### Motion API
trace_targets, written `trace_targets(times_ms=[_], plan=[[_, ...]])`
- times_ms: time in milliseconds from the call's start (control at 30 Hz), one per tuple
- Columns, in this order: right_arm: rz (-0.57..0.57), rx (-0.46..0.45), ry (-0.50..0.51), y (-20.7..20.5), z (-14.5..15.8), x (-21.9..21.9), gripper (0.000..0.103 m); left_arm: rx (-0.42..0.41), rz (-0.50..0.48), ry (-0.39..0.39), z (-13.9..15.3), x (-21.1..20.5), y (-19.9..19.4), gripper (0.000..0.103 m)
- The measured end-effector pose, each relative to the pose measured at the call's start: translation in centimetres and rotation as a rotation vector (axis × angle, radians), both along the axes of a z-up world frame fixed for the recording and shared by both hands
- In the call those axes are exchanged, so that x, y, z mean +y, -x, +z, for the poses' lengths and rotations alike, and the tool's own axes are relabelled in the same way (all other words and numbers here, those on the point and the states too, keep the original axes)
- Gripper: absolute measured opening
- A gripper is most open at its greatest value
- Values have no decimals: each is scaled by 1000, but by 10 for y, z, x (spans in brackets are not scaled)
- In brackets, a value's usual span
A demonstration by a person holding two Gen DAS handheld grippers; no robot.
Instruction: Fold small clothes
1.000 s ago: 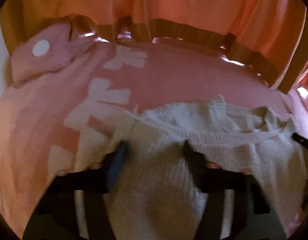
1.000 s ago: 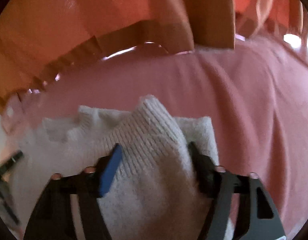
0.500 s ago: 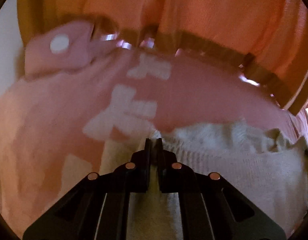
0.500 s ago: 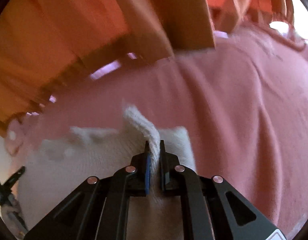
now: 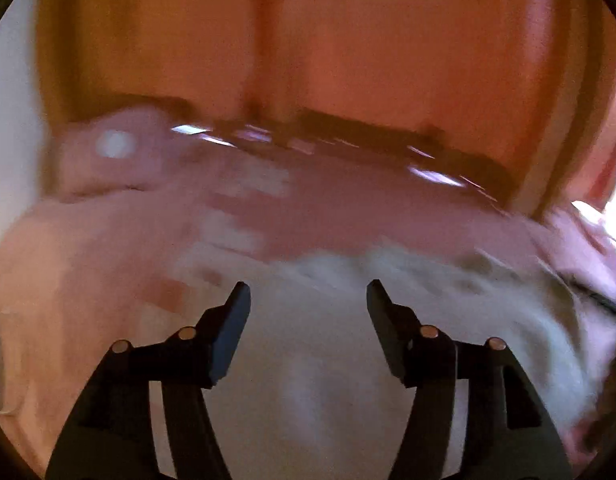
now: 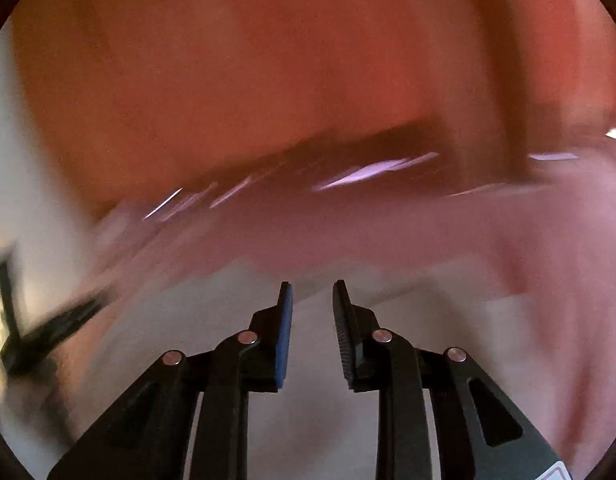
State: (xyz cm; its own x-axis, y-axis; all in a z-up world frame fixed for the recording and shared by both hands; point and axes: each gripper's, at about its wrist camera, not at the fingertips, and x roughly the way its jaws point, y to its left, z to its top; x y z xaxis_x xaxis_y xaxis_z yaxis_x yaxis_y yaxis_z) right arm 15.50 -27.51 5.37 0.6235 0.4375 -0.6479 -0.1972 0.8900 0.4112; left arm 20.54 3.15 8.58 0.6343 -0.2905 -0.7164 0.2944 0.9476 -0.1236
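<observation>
A small cream knitted garment (image 5: 447, 300) lies on a pink bedcover (image 5: 88, 260). My left gripper (image 5: 308, 292) is wide open just above the garment's left part, with nothing between the jaws. In the right wrist view the same garment (image 6: 188, 340) lies under my right gripper (image 6: 311, 292), which is partly open with a narrow gap and holds nothing. Both views are blurred by motion. The left gripper's dark arm (image 6: 40, 336) shows at the far left of the right wrist view.
The pink bedcover has pale block patterns (image 5: 244, 236) and also shows in the right wrist view (image 6: 507, 248). A pink pillow with a white dot (image 5: 116, 148) lies at the back left. Orange curtains (image 5: 347, 40) hang behind the bed. A white wall (image 5: 8, 120) is at the left.
Half a second ago both grippers were shut on folds of the cream garment. Both have let go and opened, the left wide, the right a little. Both cameras are moving.
</observation>
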Motion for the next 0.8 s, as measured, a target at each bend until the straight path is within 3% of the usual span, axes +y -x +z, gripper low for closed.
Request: trace_targets(times_ms=[33,67,100,133,233,333,467,567,600,667,700,733,800], plan=[[107,52,33,0,-12,28,21,35,-54,-8,-6,-12,4,59],[206,85,153,6,-25,60,18,63,-95,-48,-16,-25,9,59],[229,87,248,11,-32,71,9,72,-110,-122,-28,-34,12,59],[224,87,279,11,-36,68,9,65,-108,-201,-37,-40,13,59],[51,132,212,2,-32,20,9,17,-50,-336,-47,-35,9,59],[-239,210,173,-4,-38,-67,2,8,15,-361,-46,-19,1,59],[-352,254,4,11,-48,-122,0,28,33,-369,-52,-11,-8,60],[-371,211,-4,15,-39,-119,0,25,39,-374,-52,-12,-12,61],[-404,174,26,16,-32,-119,15,20,46,-373,-52,-12,-14,61],[-475,105,58,20,-21,-122,33,14,64,-352,-48,-12,-8,68],[-517,79,55,19,-17,-124,53,23,90,-326,-47,-7,-11,78],[-558,62,47,15,-15,-128,66,38,119,-299,-47,0,-17,85],[-593,91,48,8,-22,-142,67,73,176,-230,-49,15,-29,86]])
